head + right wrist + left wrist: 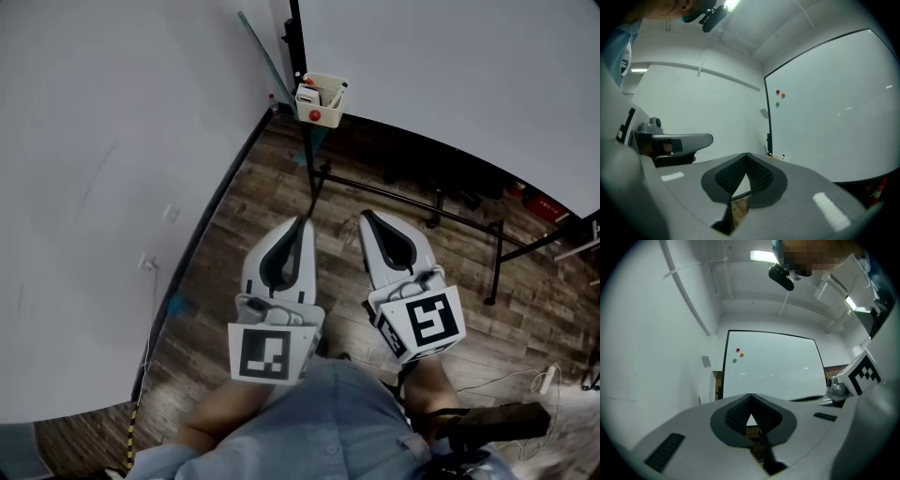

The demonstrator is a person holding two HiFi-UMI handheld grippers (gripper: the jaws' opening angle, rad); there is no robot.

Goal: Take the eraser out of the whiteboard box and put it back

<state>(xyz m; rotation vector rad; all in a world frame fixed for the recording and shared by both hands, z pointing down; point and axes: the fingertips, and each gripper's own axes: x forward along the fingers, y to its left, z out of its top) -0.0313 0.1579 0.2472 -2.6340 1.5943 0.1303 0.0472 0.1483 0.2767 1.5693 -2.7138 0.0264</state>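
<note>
- Nearest me, my shirt (pixel 323 427) fills the bottom of the head view, with both forearms reaching forward from it.
- The left gripper (pixel 302 223) is pressed together. In its own view the tips (pixel 750 395) meet and nothing sits between them.
- The right gripper (pixel 366 217) is just beside it. Its jaws are also closed tip to tip and empty (pixel 746 154).
- Both grippers point roughly level toward the whiteboard, side by side and apart from each other, above the wood floor (pixel 246 211).
- Past the tips, the black stand (pixel 441 212) runs across the floor under the board.
- Farther on, the box (pixel 321 103) hangs at the board's lower left corner, well clear of both grippers. It has a red magnet (pixel 315 115) on its front.
- A pale block in the box's left part looks like the eraser (pixel 308 95), though it is too small for me to be sure.
- The whiteboard (pixel 773 366) is farthest. Red, orange and green dots (pixel 738 350) are clustered near its upper left.
- A plain wall (pixel 94 187) is on the left.
</note>
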